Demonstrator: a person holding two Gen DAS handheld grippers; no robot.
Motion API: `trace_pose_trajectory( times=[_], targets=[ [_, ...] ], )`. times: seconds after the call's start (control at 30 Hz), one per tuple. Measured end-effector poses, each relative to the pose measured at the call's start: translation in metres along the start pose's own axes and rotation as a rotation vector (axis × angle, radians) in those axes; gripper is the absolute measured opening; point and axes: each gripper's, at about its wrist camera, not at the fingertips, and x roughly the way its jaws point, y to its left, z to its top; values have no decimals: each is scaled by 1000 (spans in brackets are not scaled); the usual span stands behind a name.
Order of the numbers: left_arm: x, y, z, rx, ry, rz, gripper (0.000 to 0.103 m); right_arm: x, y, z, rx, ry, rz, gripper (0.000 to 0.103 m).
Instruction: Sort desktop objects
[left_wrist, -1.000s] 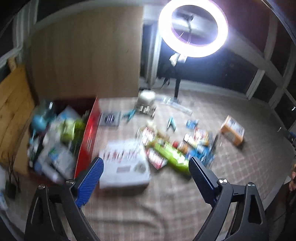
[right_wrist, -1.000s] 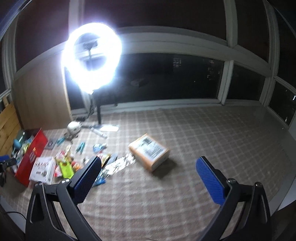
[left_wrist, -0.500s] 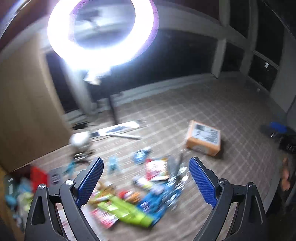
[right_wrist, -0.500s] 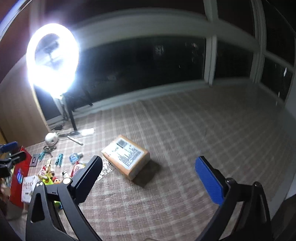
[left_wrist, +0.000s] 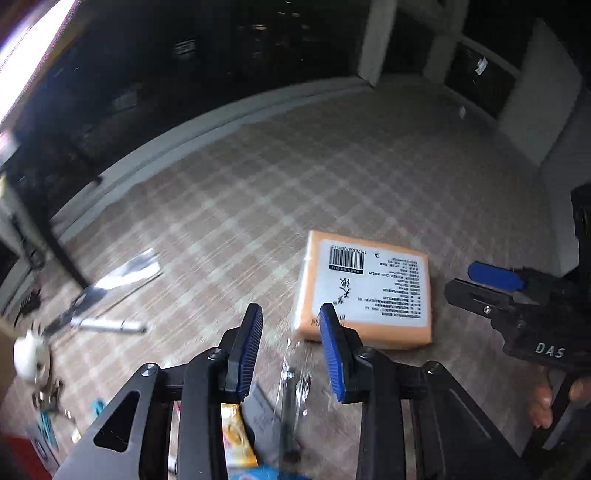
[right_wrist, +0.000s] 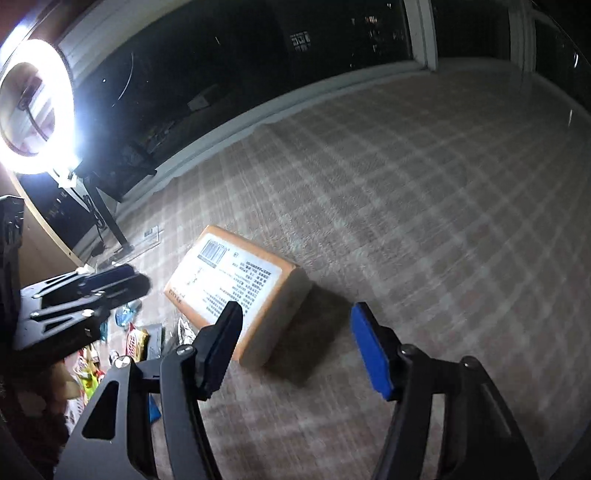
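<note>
Landmark: orange box (left_wrist: 365, 291) lying flat on the checked cloth (left_wrist: 295, 177), label up.
Snack packets (right_wrist: 135, 341): left of the box, in a blurred heap.
Left gripper (left_wrist: 291, 349): left of the box's near corner, jaws narrowed with a gap, holding nothing.
Right gripper (right_wrist: 297, 345): just right of the box, jaws wide, empty.

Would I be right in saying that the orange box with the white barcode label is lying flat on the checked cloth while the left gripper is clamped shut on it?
Not quite. The orange box does lie flat on the checked cloth, but the left gripper is not clamped on it: the left wrist view shows its jaws apart and empty, just short of the box.
</note>
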Motion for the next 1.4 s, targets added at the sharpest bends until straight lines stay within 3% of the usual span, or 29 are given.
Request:
trace_pose_trajectory(
  times=[0.07, 0.13, 0.2, 0.33, 0.4, 0.43, 0.47, 0.53, 0.67, 0.87, 1.07, 1.23, 1.4],
  targets=[
    [14, -1, 3, 19, 22, -22, 32, 7, 1, 2, 0, 10, 6, 61],
    [24, 1, 8, 21, 39, -49, 43, 14, 2, 3, 0, 23, 7, 61],
    [31, 2, 12, 26, 45, -89, 62, 21, 1, 4, 2, 38, 10, 61],
    [40, -6, 14, 70, 69, -147, 62, 33, -2, 4, 25, 57, 57, 60],
    [42, -7, 11, 80, 74, -196, 55, 35, -3, 3, 36, 68, 87, 55],
    [41, -7, 10, 77, 72, -215, 51, 36, -2, 3, 47, 72, 112, 42],
    [41, -8, 8, 76, 69, -230, 51, 36, -2, 3, 60, 76, 138, 37],
    [39, -10, 6, 73, 54, -217, 51, 36, 2, 4, 50, 74, 128, 36],
    [29, -12, -2, 32, 34, -191, 37, 26, 9, 1, 37, 54, 103, 24],
    [-15, -19, -27, 7, -23, -148, 26, 2, 15, -9, 19, 38, 118, 18],
    [-59, -27, -52, -18, -80, -104, 25, -32, 30, -21, -17, 22, 179, 16],
    [-121, -25, -90, -55, -152, -35, 24, -73, 78, -31, -122, -6, 281, 16],
    [-199, -3, -147, -182, -242, 44, 24, -105, 147, -45, -260, 0, 384, 16]
  ],
)
